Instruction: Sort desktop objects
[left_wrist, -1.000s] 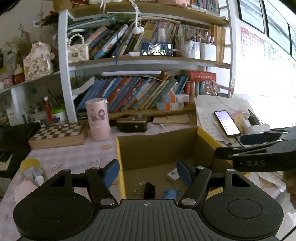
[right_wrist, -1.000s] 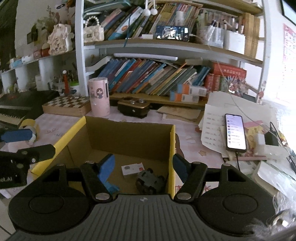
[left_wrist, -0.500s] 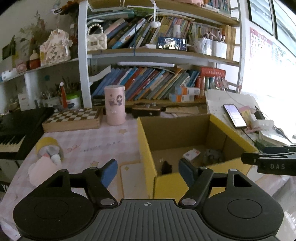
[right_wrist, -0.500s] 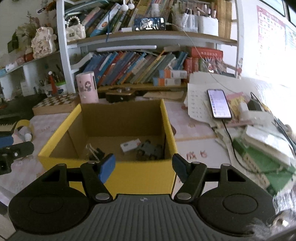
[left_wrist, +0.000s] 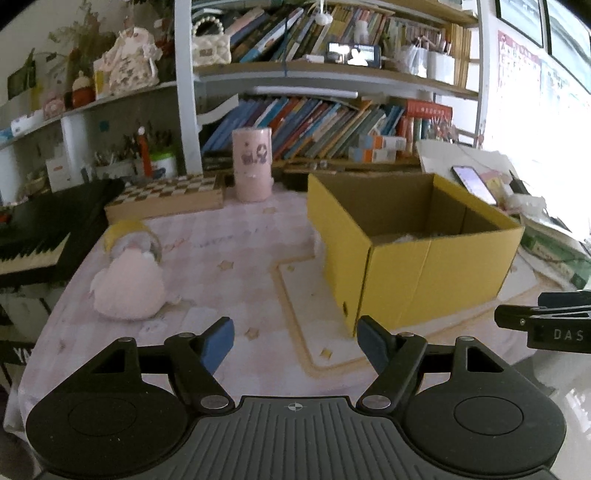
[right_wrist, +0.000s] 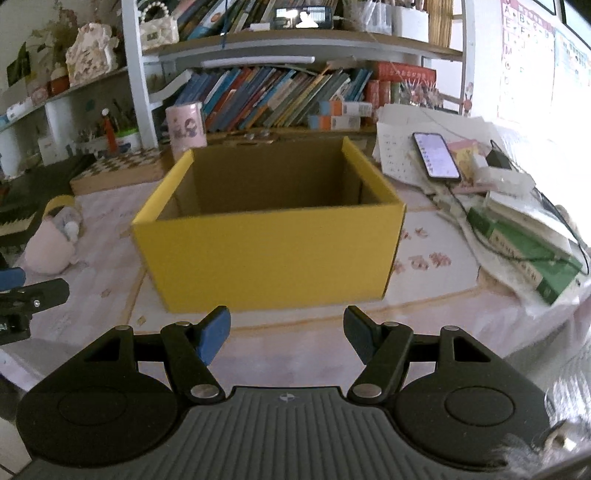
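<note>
With the left gripper (left_wrist: 295, 341) and right gripper (right_wrist: 287, 330) both apart and empty before the yellow box (right_wrist: 266, 236), next reach left for the plush (left_wrist: 127, 286), squeezing its soft body centrally.

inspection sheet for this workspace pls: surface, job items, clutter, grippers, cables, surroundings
Surface: pink patterned tablecloth, bare in front of the box.
Job's things: open yellow cardboard box, contents hidden from here; pink plush toy lying to its left.
Clutter: pink cylindrical cup, wooden chessboard box, lit smartphone on papers, green book.
Grippers: left gripper and right gripper open, empty.
Cables: black cable from the smartphone.
Surroundings: bookshelf, black keyboard.
</note>
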